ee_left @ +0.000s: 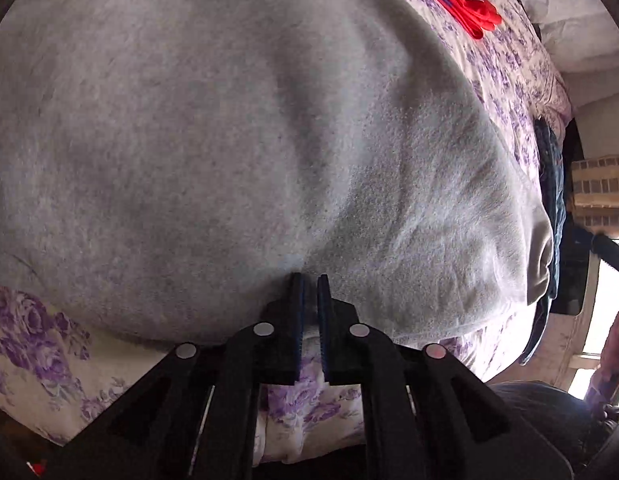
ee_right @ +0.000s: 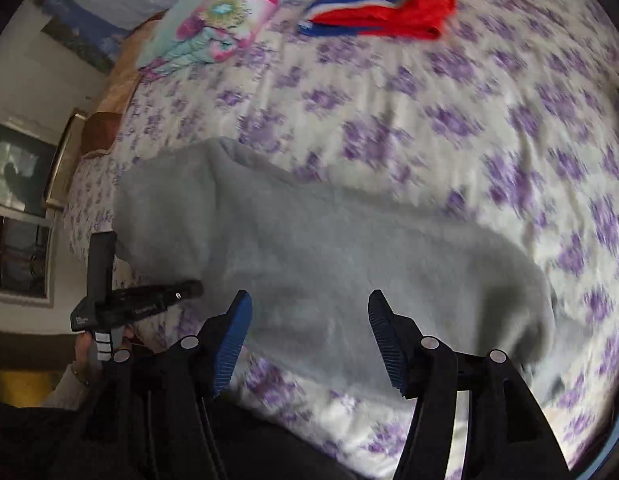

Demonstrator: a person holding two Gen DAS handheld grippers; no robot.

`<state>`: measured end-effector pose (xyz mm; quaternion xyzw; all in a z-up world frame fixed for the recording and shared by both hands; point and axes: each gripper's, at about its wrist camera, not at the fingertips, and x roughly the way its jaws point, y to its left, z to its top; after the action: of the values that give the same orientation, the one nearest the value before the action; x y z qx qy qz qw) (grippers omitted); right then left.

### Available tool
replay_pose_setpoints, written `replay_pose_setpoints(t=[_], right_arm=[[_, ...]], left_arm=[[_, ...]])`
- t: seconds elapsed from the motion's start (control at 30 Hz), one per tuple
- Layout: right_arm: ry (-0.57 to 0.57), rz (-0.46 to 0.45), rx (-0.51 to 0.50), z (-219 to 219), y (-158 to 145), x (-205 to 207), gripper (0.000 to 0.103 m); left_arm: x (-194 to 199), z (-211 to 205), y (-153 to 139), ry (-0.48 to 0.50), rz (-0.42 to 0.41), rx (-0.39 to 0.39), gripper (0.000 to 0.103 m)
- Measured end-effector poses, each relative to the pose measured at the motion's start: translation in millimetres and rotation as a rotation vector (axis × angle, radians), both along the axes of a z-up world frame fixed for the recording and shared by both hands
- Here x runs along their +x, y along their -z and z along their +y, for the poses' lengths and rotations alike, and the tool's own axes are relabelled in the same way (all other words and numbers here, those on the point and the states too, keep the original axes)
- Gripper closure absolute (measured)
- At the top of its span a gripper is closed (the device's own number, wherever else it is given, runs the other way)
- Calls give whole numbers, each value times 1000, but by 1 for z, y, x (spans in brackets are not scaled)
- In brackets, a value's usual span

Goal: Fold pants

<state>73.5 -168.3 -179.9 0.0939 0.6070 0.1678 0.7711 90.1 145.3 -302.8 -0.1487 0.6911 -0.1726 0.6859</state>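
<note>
Purple-flowered bedspread (ee_right: 389,120) covers the bed; our grey pants (ee_right: 309,248) lie across it, filling the middle of the right wrist view and most of the left wrist view. Left gripper (ee_left: 310,280) has jaws clenched, tips at the pants' near edge; we can't tell if fabric is pinched. Right gripper (ee_right: 309,300) hangs over the pants, jaws released, nothing between. Folded red garment (ee_right: 385,8) upper right, well apart.

Bare bedspread (ee_right: 389,120) lies between grey pants (ee_right: 309,240) and red garment (ee_right: 389,4).
</note>
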Motion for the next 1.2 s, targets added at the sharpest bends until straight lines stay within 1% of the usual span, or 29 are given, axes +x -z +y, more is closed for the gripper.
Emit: replay_pose_setpoints(t=[0.07,0.1,0.13,0.2,0.3,0.37,0.43,0.57,0.6,0.67,0.7,0.73,0.8,0.83,0.87,0.9,0.93,0.97,1.03,1.1,1.13,1.2], right_arm=[[-125,-73,12,44,3,50,42],[-179,-79,40,63,8,74,42],[-219,-67,72,83,13,100,42],[-265,-21,121,110,31,135,42],[-318,58,160,132,56,167,42],[-351,100,167,138,69,175,42],[-385,144,178,140,79,172,42],[-473,280,200,151,107,167,42],[-491,303,209,155,112,166,40],[-515,309,223,161,116,166,40],[-520,297,242,163,111,168,45],[-516,263,273,163,103,172,57],[-496,194,331,158,81,179,61],[-498,194,348,155,76,180,66],[-508,181,334,155,75,179,71],[-526,155,298,156,74,175,79],[-533,147,276,157,75,172,83],[-518,153,283,154,76,171,84],[-464,158,331,141,74,175,92],[-428,152,348,128,73,178,94],[-417,142,334,126,74,177,94],[-414,93,238,132,75,175,95]], left_arm=[[5,0,3,-2,22,-1,102],[6,-1,3,12,21,10,102],[6,-5,2,29,14,27,102],[5,-12,1,54,-3,53,102],[7,-12,3,48,1,43,102],[6,-7,2,38,11,28,102],[7,-6,3,38,16,23,102],[9,-7,3,43,27,17,102],[10,-6,3,50,27,21,102],[12,-7,2,66,26,31,102],[12,-8,2,72,27,36,102],[13,-9,1,78,27,40,102],[13,-9,1,83,22,43,102],[13,-9,1,81,17,42,102],[12,-9,2,78,16,41,102],[11,-10,2,76,16,39,102],[11,-10,3,74,17,39,102],[11,-11,3,76,16,40,102],[11,-11,2,80,10,47,102],[9,-14,1,82,1,54,102],[7,-16,0,81,-2,56,102],[7,-17,0,80,-6,58,102]])
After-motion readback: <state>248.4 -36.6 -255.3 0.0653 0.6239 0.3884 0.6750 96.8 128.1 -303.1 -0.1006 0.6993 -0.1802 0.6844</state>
